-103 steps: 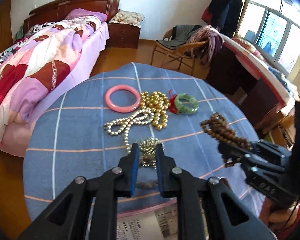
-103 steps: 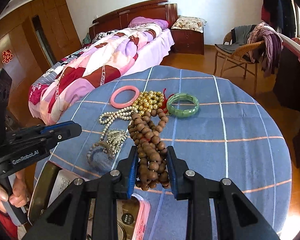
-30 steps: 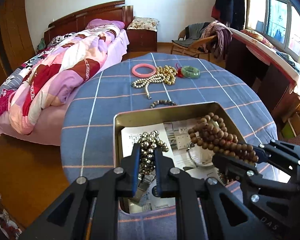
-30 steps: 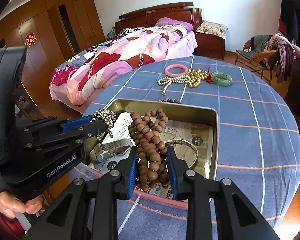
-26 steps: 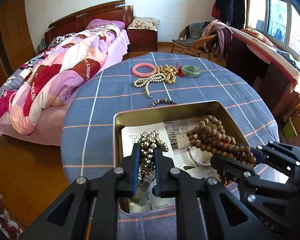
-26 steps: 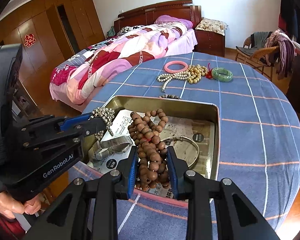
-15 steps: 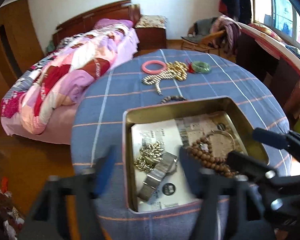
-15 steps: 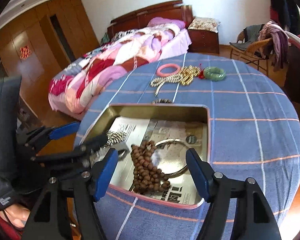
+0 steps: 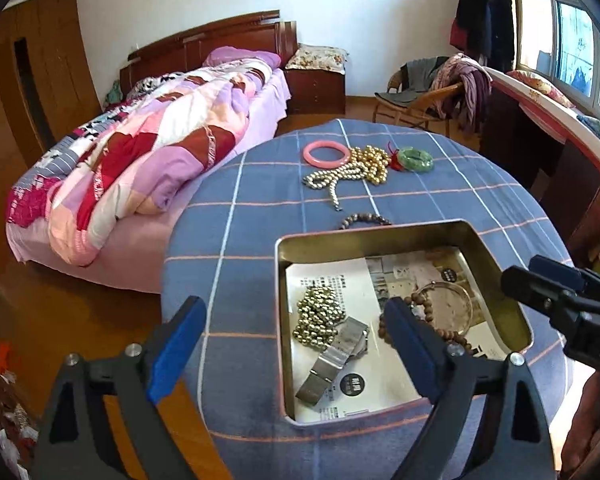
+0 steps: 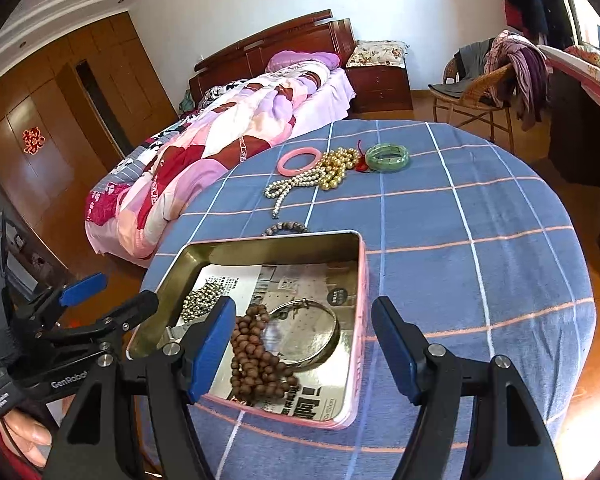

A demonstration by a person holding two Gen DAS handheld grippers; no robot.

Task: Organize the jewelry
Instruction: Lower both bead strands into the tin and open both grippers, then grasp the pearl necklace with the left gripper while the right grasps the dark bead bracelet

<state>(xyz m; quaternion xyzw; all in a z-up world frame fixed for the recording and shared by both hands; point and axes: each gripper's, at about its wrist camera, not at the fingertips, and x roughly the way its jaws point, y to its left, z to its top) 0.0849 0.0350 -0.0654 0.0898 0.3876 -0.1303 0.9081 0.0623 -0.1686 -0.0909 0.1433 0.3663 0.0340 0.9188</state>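
Right wrist view, wooden bead string in tin, right gripper jaws spread above, left gripper jaws opening, empty.

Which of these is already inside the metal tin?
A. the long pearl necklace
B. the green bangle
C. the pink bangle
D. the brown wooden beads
D. The brown wooden beads lie in the metal tin beside a silver bangle, while the pink bangle, green bangle and long pearl necklace are out on the blue tablecloth.
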